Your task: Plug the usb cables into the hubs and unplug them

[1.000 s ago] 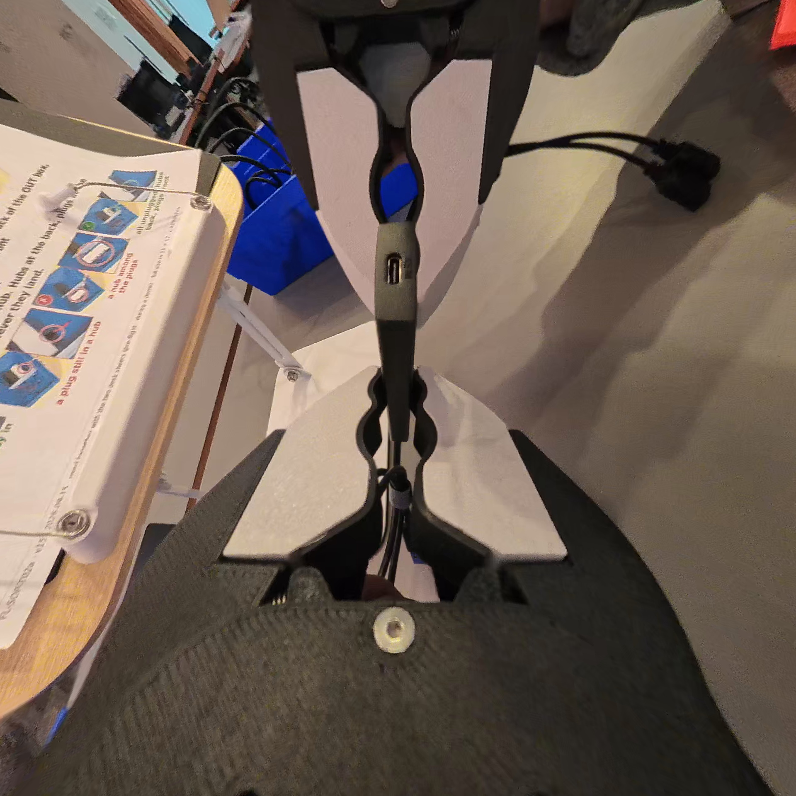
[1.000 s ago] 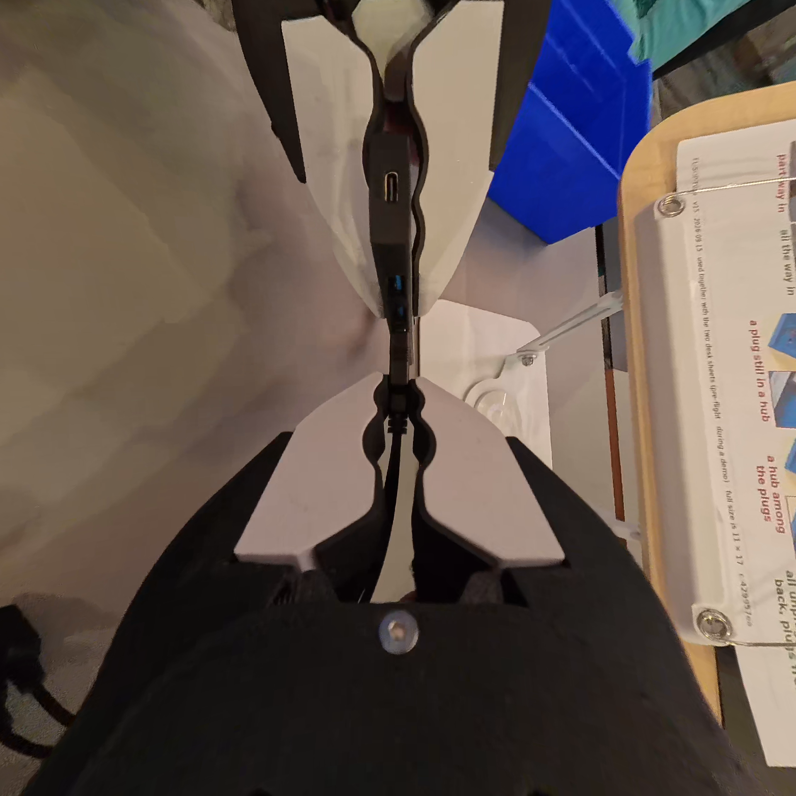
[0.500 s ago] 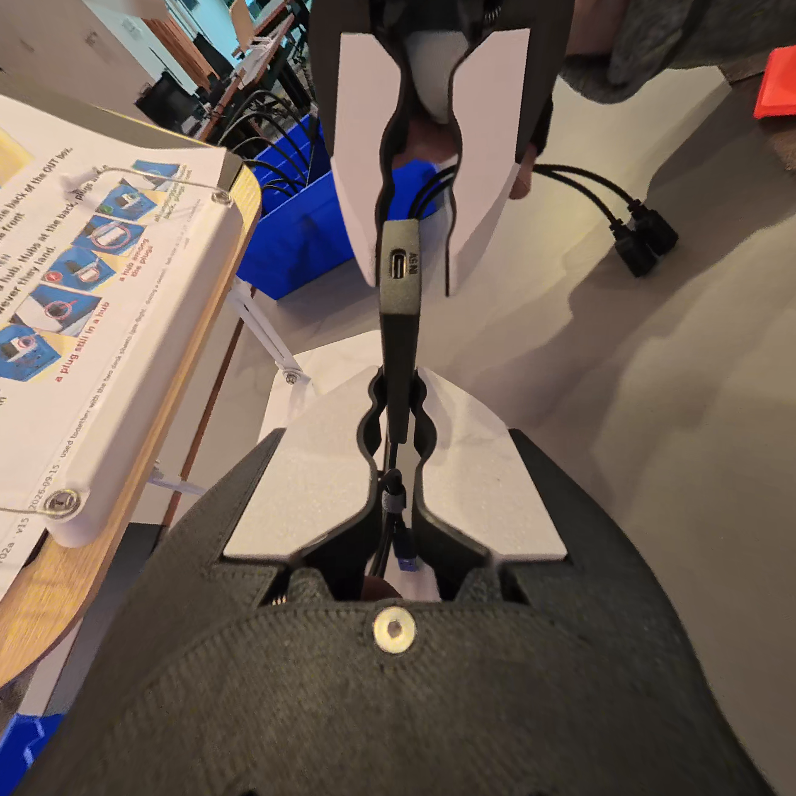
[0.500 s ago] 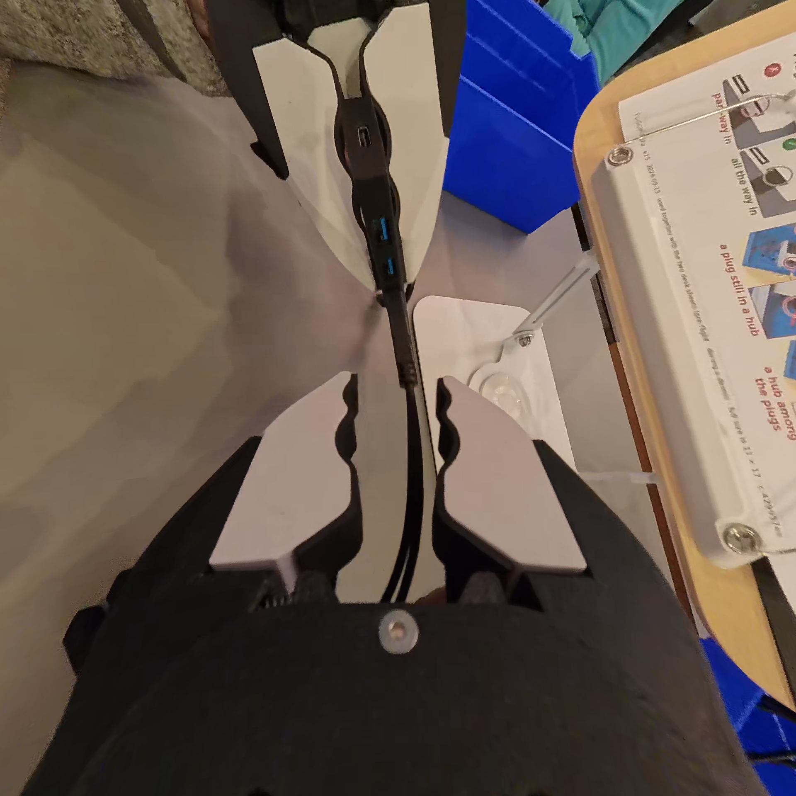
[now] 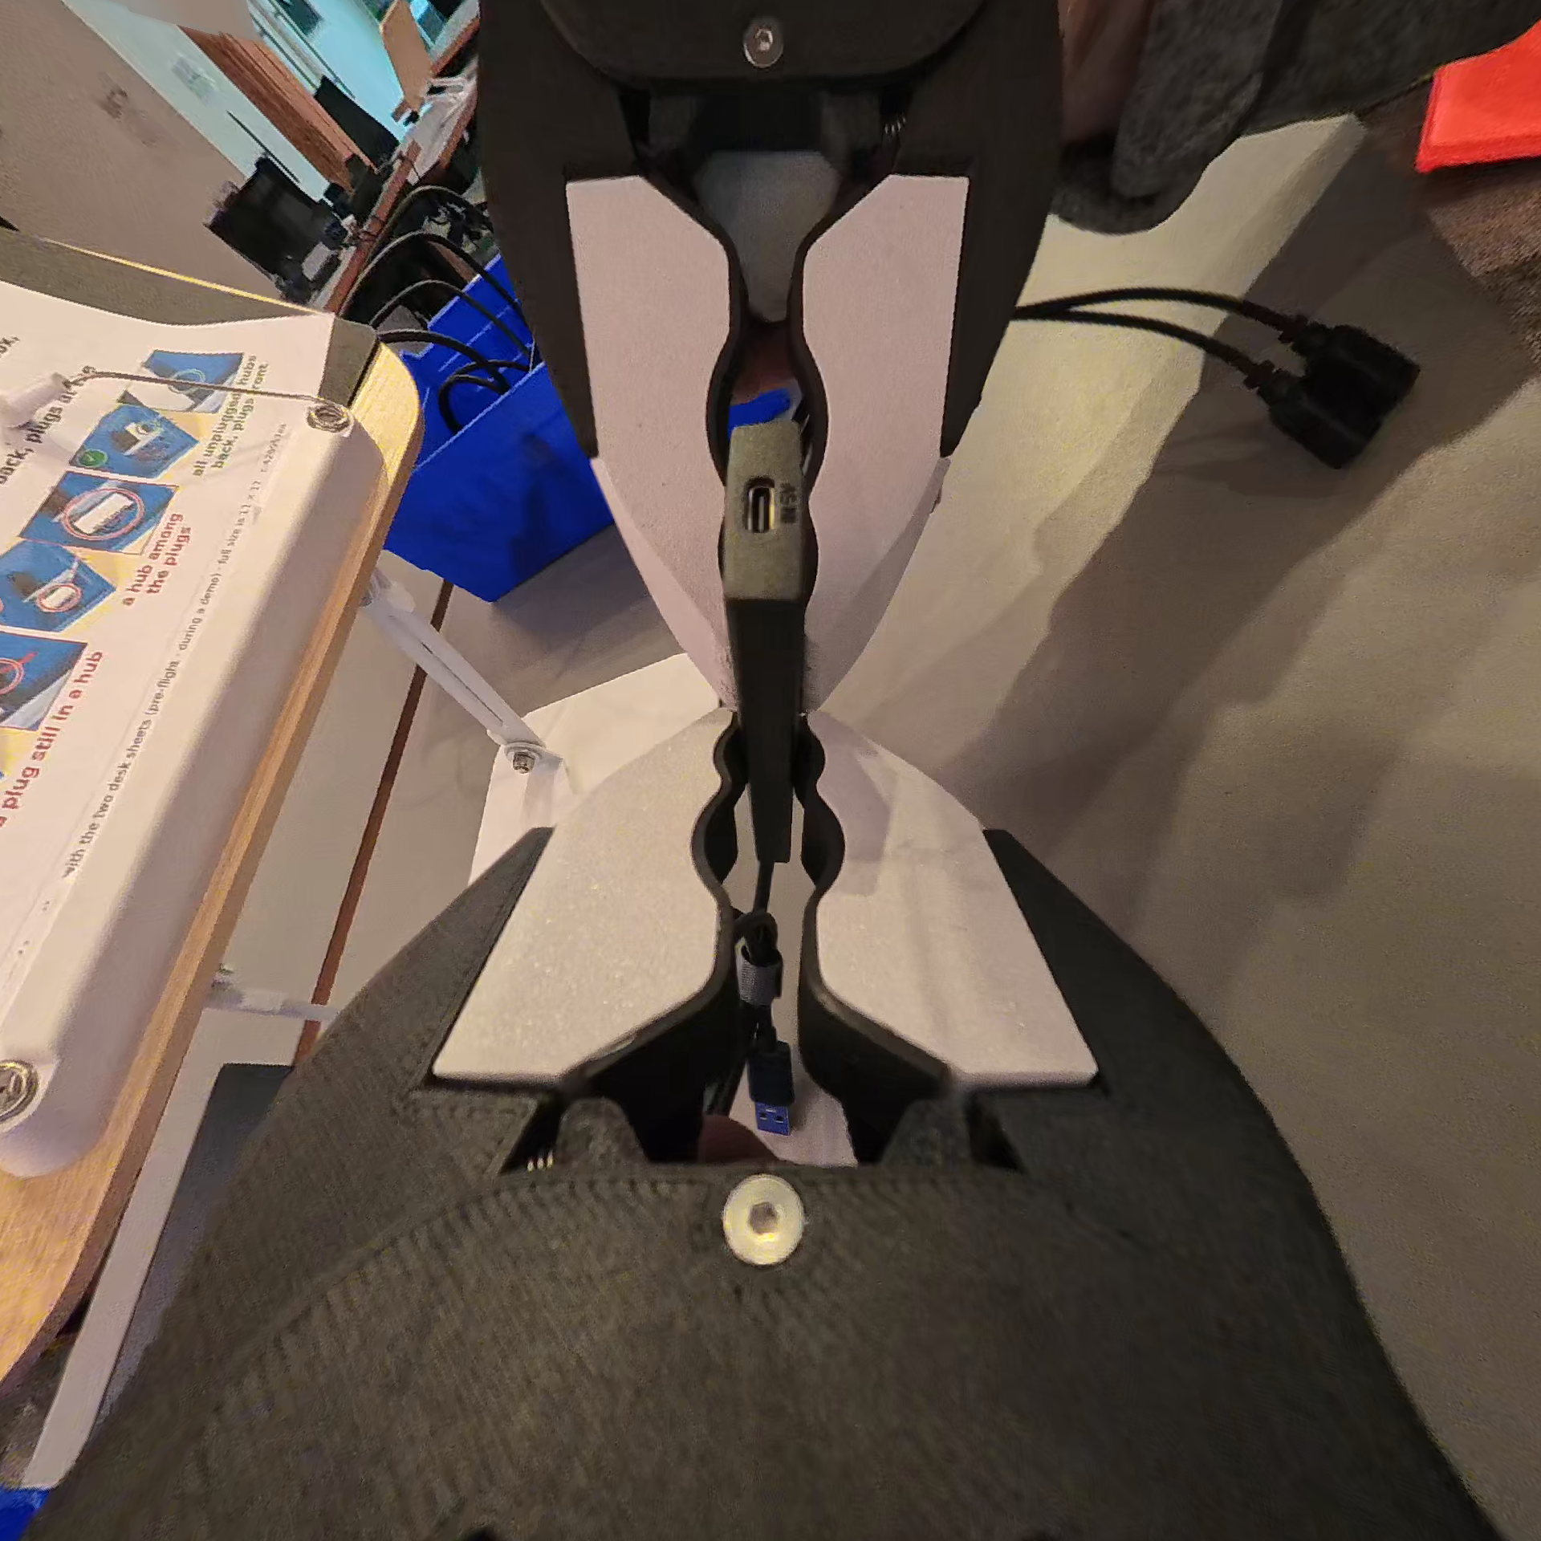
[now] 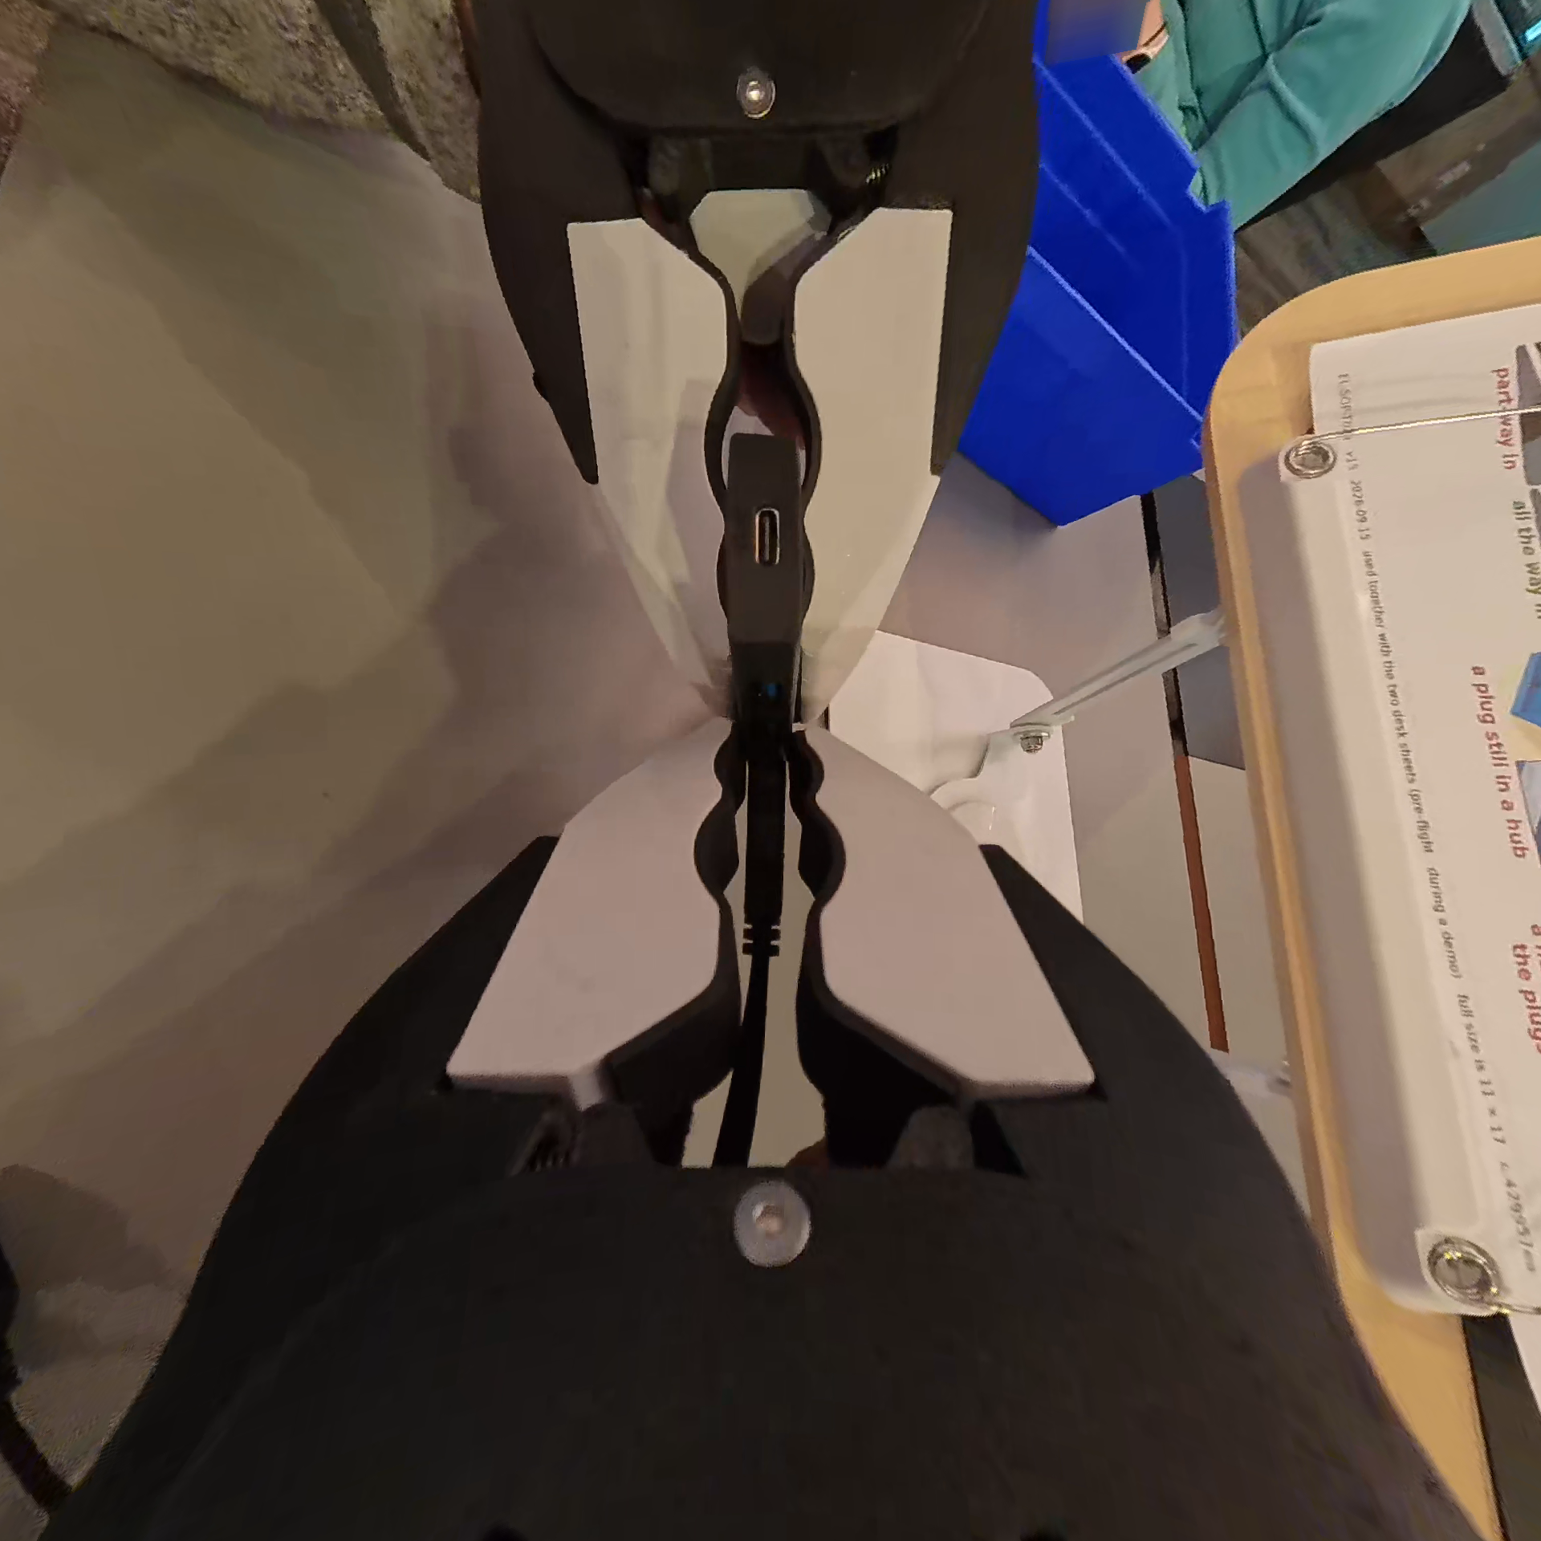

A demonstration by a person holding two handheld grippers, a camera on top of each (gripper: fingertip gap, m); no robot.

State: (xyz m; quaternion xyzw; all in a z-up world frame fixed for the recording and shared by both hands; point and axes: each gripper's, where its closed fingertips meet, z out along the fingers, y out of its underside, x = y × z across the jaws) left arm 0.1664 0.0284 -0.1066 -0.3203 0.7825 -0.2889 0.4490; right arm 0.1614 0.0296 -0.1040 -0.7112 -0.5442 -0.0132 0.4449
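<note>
The black hub [image 5: 763,534] is clamped edgewise in the left gripper [image 5: 767,734] while a cable plug [image 6: 763,800], pinched by the right gripper [image 6: 763,742], is lined up nose-to-nose, seemingly so it seats straight.

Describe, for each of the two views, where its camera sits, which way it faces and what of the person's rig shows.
Left wrist view: on the left gripper, looking forward along its fingers over the grey table; those fingers grip the dark hub.
Right wrist view: on the right gripper, facing the opposite way; its fingers grip the black USB plug.
Shared: the hub, the opposing gripper, the blue bin, the instruction sheet.
</note>
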